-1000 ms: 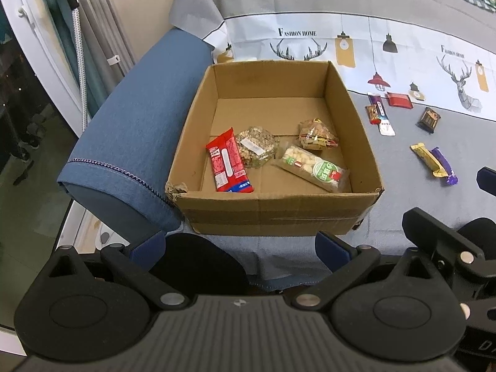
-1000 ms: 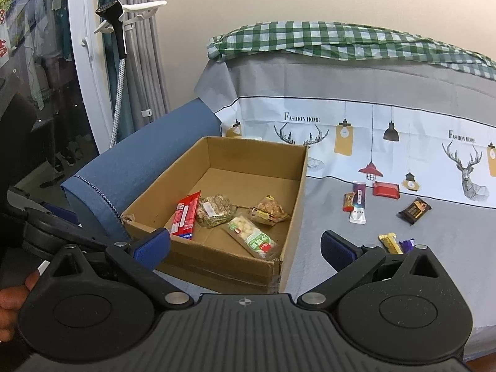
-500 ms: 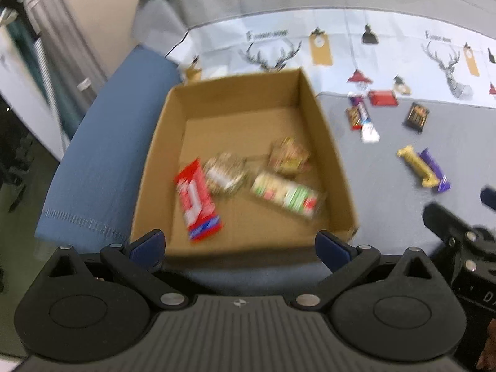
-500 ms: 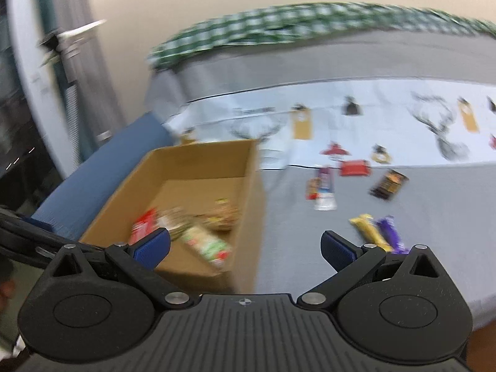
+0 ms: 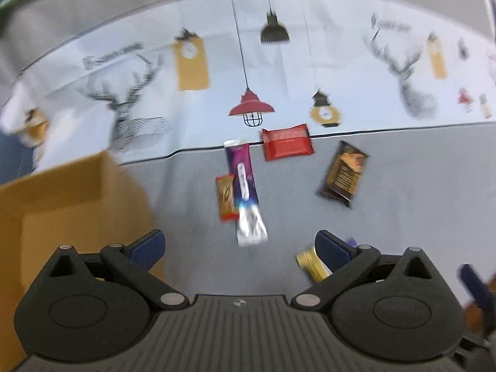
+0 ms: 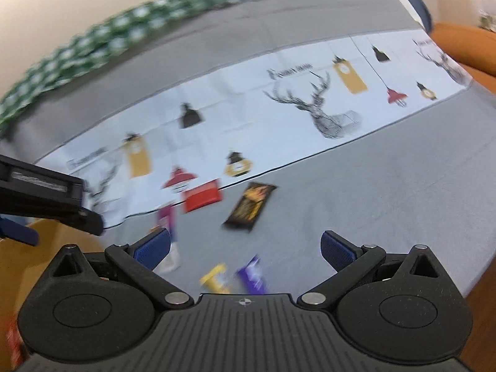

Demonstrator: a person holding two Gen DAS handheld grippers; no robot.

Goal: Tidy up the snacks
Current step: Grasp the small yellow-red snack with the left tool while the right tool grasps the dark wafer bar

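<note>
Loose snacks lie on the grey cloth: a purple and silver stick pack (image 5: pixel 245 192), a small orange bar (image 5: pixel 225 197) beside it, a red packet (image 5: pixel 286 141), a dark brown and gold packet (image 5: pixel 344 174) and a yellow bar (image 5: pixel 311 267). My left gripper (image 5: pixel 238 249) is open and empty, just short of the stick pack. The cardboard box (image 5: pixel 62 204) is at its left. My right gripper (image 6: pixel 245 249) is open and empty above a yellow bar (image 6: pixel 214 278) and a purple bar (image 6: pixel 252 274). The red packet (image 6: pixel 203 199) and the brown packet (image 6: pixel 249 206) lie beyond it.
The cloth has a white printed band with deer and lamps (image 5: pixel 248 71). A green checked blanket (image 6: pixel 124 34) lies along the far side. The left gripper's body (image 6: pixel 46 198) reaches in at the left of the right wrist view. An orange seat (image 6: pixel 465 43) is at far right.
Both grippers have swung right, from facing the box to facing the loose snacks, and moved closer to the cloth. Both stay open and empty.
</note>
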